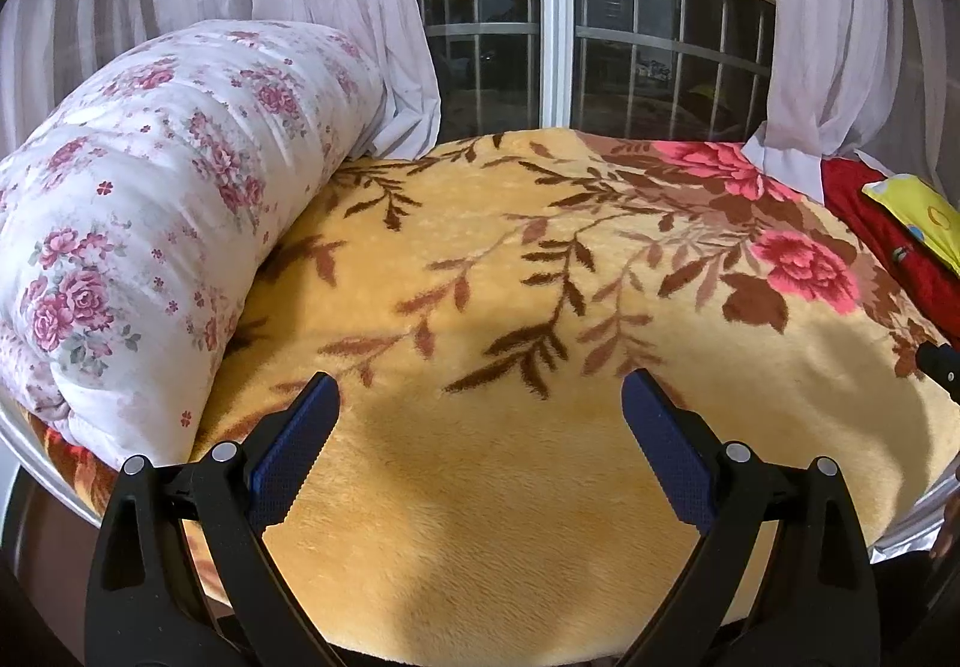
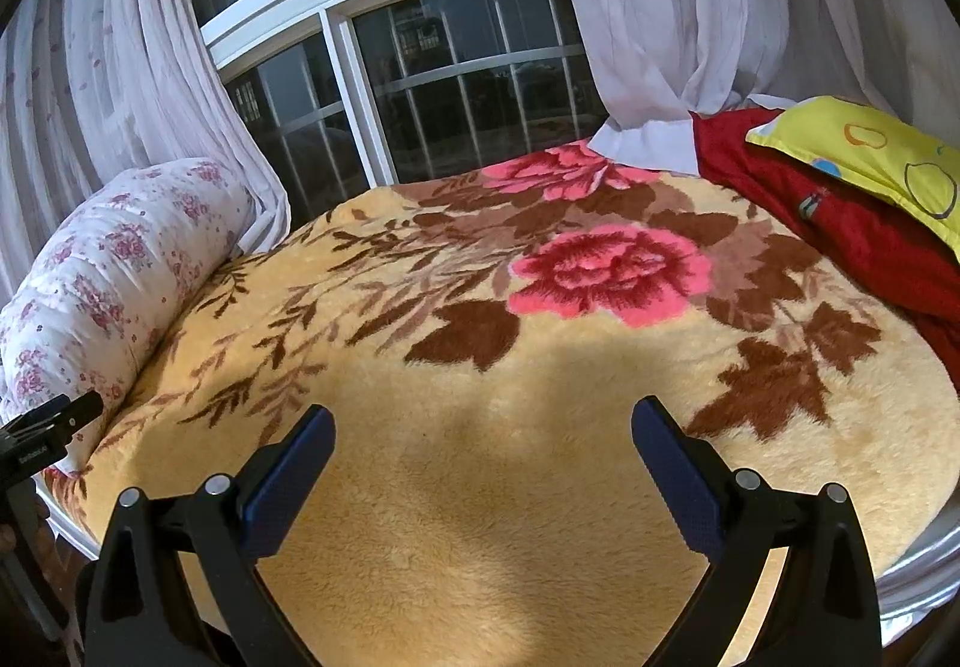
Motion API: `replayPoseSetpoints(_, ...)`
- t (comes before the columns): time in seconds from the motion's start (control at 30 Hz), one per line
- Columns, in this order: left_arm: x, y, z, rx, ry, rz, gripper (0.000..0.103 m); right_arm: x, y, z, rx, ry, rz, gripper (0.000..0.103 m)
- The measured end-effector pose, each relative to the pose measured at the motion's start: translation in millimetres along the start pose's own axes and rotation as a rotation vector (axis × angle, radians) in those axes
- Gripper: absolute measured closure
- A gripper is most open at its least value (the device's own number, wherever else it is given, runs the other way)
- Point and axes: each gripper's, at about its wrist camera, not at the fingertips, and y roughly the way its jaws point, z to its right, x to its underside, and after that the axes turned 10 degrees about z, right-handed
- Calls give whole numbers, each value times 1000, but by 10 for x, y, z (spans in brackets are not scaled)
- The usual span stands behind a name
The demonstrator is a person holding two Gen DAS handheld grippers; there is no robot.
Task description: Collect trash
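Both tongs, left [image 1: 480, 409] and right [image 2: 483, 436], gape empty above one yellow floral plush blanket [image 1: 480, 259]; one rolled white rose-print quilt [image 1: 150, 199] lies beside it.

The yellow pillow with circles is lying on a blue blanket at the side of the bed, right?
Not quite. The yellow pillow does lie at the side of the bed, but the blanket under it is red, not blue. The right wrist view shows it best.

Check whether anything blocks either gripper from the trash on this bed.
No trash shows in either view. Both the left gripper and right gripper are open over the bare floral blanket, so nothing visible blocks them.
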Motion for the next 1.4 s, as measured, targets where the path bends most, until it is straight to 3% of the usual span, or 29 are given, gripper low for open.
replayPoseSetpoints(0.7, -8, -5, 11, 6, 10, 5, 10, 27, -22, -66, 5, 1, -7, 5)
replayPoseSetpoints(1.0, -105, 80, 10, 37, 41, 29, 10, 54, -5, -164, -6, -2, -15, 5)
replayPoseSetpoints(1.27, -156, 83, 66, -2, 83, 81, 10, 93, 27, -225, -13, -10, -25, 5)
replayPoseSetpoints(1.4, -176, 92, 32, 22, 60, 83, 10, 106, 36, -222, -16, -9, -28, 5)
